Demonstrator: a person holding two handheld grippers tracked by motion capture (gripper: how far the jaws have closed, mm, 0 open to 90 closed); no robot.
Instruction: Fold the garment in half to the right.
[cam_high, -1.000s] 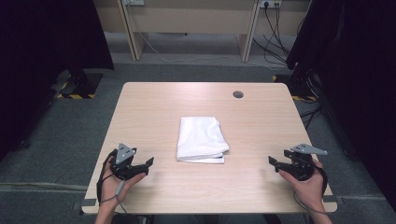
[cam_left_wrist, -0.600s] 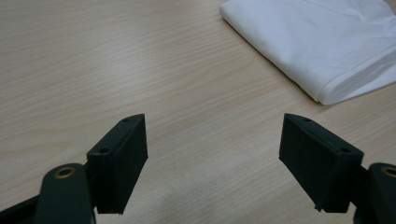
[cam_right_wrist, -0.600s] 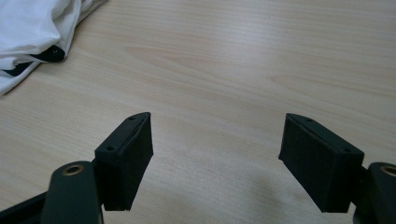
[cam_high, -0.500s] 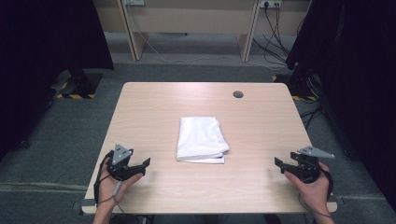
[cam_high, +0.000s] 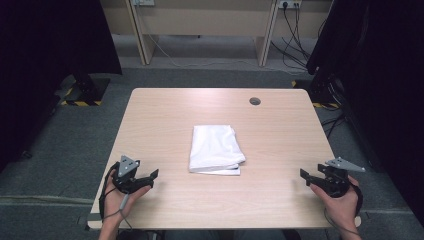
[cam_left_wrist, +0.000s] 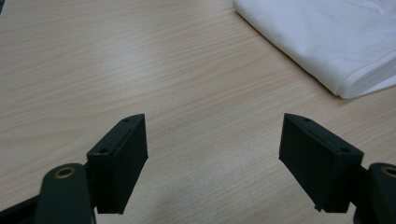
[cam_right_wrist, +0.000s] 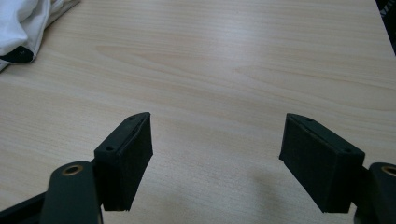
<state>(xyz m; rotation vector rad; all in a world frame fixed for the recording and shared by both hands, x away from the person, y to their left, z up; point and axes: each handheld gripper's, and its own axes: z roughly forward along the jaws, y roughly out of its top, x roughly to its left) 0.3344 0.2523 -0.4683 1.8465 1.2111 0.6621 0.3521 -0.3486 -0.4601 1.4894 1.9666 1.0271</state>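
A folded white cloth (cam_high: 216, 149) lies in the middle of the light wooden table (cam_high: 165, 115). My left gripper (cam_high: 151, 176) rests near the table's front left corner, held in a hand, jaws pointing toward the cloth. Its jaws stand wide apart over bare wood in the left gripper view (cam_left_wrist: 215, 140), with the cloth's corner (cam_left_wrist: 327, 42) ahead to the right. My right gripper (cam_high: 306, 176) sits near the front right corner, well apart from the cloth. In the right gripper view (cam_right_wrist: 217, 137) it is open with nothing between the pads, and the cloth's edge (cam_right_wrist: 18, 23) is at the far left.
A round cable hole (cam_high: 255, 101) sits near the table's far right edge. Behind the table stands a desk frame with cables (cam_high: 295, 20) on the grey floor. Dark curtains hang on both sides, and a striped stand base (cam_high: 82, 95) is at the left.
My right gripper has drifted to the right and toward the table's near edge. The left gripper has barely shifted. The cloth lies as before.
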